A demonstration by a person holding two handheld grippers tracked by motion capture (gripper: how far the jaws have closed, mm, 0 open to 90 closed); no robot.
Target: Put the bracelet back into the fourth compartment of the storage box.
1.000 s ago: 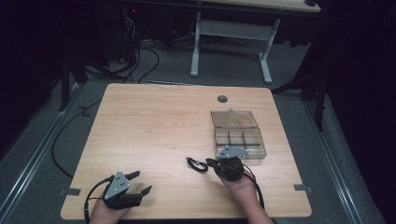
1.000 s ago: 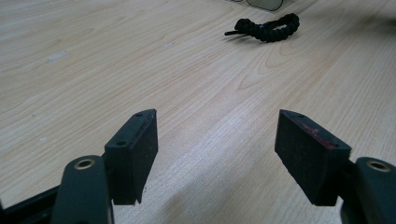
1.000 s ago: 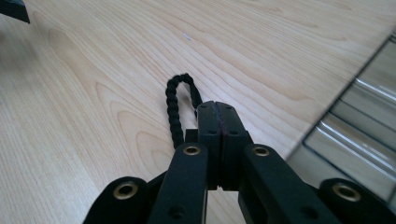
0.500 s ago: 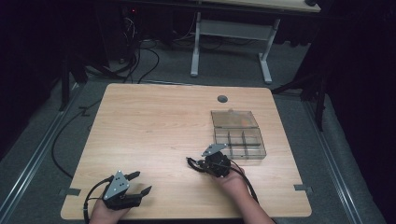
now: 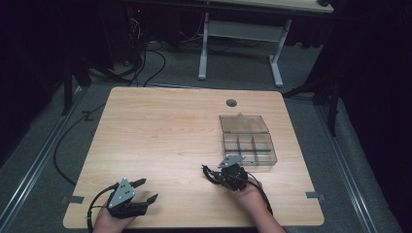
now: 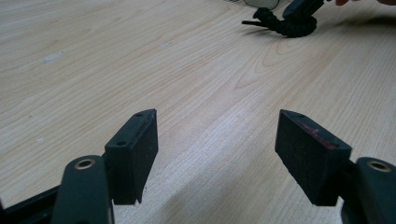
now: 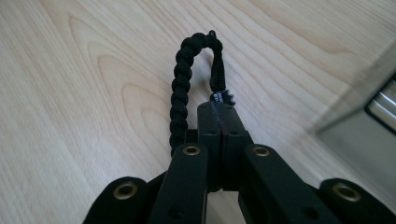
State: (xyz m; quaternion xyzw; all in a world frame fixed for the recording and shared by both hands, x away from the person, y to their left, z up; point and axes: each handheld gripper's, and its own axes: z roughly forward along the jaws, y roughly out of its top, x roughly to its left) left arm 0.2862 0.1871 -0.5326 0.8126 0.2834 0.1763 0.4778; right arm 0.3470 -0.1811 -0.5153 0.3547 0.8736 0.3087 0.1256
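A black braided cord (image 7: 179, 82) loops out over the wooden table (image 5: 165, 131), and my right gripper (image 7: 219, 111) is shut on one end of it. From the high view, the right gripper (image 5: 229, 173) sits just in front of a clear compartment box (image 5: 250, 147), with the cord (image 5: 208, 173) sticking out to its left. My left gripper (image 5: 147, 190) rests near the table's front left edge, open and holding nothing. The left gripper view has its jaws (image 6: 215, 135) wide apart over bare wood, and the cord (image 6: 286, 26) lies far ahead.
The clear box's lid (image 5: 243, 123) lies open behind its divided tray. A round cable hole (image 5: 231, 103) sits near the table's far edge. The box wall (image 7: 364, 112) is close on the right in the right gripper view. Another desk's legs (image 5: 238, 43) stand beyond the table.
My right gripper has shifted a little to the left with the cord and turned, so its grey plate now faces up. The left gripper has not moved.
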